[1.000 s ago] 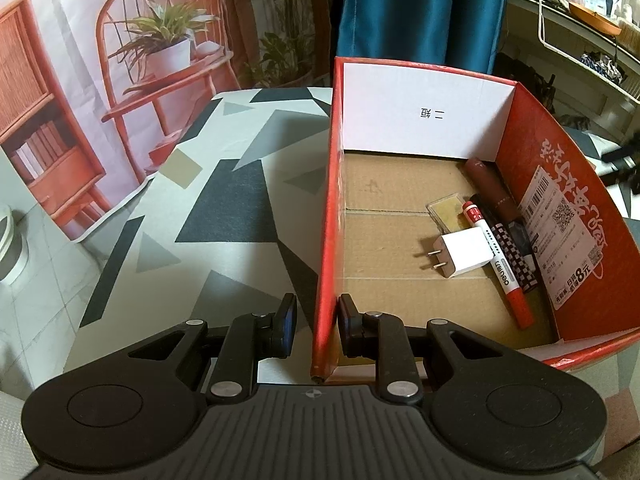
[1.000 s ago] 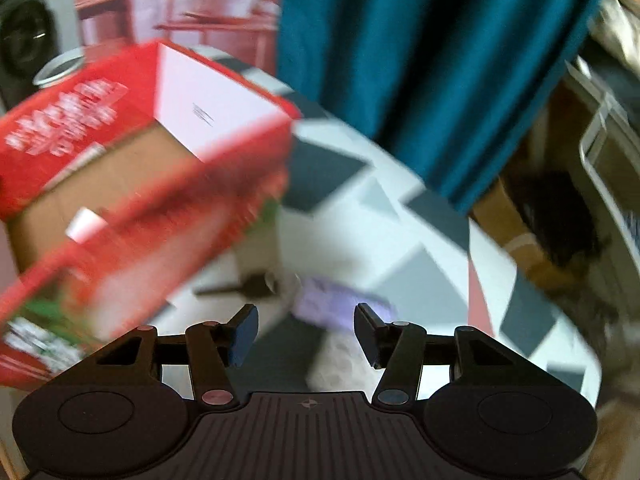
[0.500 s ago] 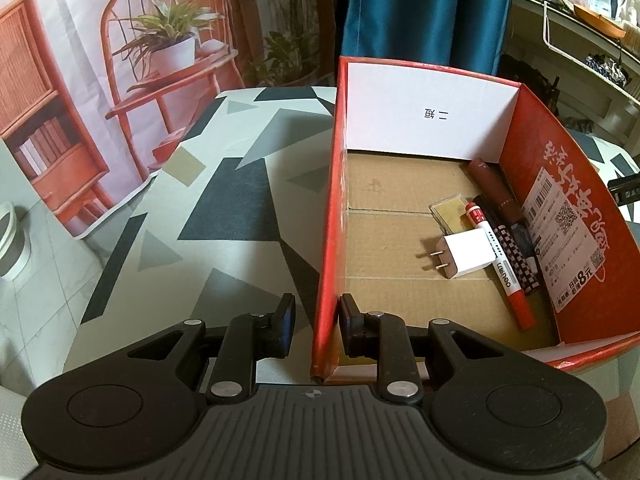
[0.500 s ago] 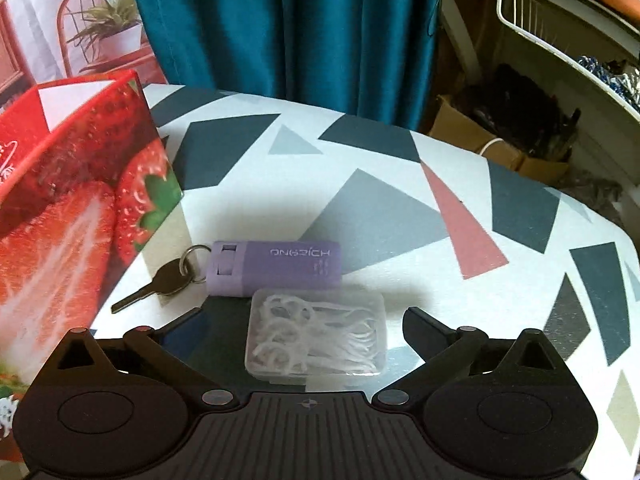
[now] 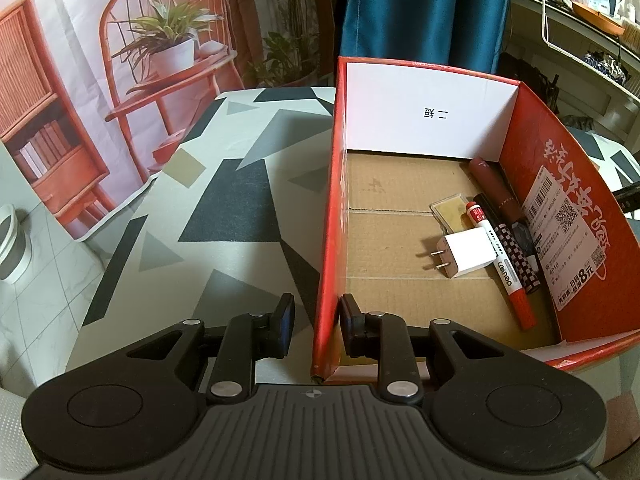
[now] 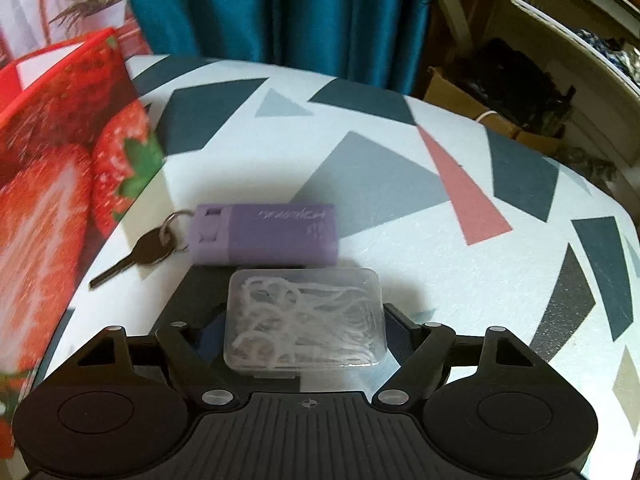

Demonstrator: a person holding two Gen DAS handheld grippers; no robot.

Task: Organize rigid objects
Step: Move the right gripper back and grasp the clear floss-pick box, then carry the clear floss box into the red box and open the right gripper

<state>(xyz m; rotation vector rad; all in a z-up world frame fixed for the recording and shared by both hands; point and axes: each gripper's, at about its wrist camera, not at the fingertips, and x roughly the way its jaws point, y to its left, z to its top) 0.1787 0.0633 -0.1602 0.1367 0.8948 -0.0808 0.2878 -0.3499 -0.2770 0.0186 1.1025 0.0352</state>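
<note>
In the left wrist view my left gripper (image 5: 316, 320) straddles the left wall of the red cardboard box (image 5: 332, 208), with small gaps either side of the wall. The box holds a white charger plug (image 5: 466, 258), a red marker (image 5: 502, 268), a dark red tube (image 5: 496, 188), a checkered item and a small yellowish case. In the right wrist view my right gripper (image 6: 304, 334) is open wide around a clear plastic case of floss picks (image 6: 306, 322) on the table. A purple case (image 6: 266, 234) with a key (image 6: 136, 256) lies just beyond it.
The box's strawberry-printed outer wall (image 6: 60, 200) stands at the left of the right wrist view, close to the key. The table has a geometric-patterned cloth (image 6: 400, 184). A teal curtain (image 6: 280, 8) hangs behind, and shelves and clutter stand at the right.
My right gripper swung away from the box, opened wide and came down so the clear floss case sits between its fingers. My left gripper has stayed at the box wall.
</note>
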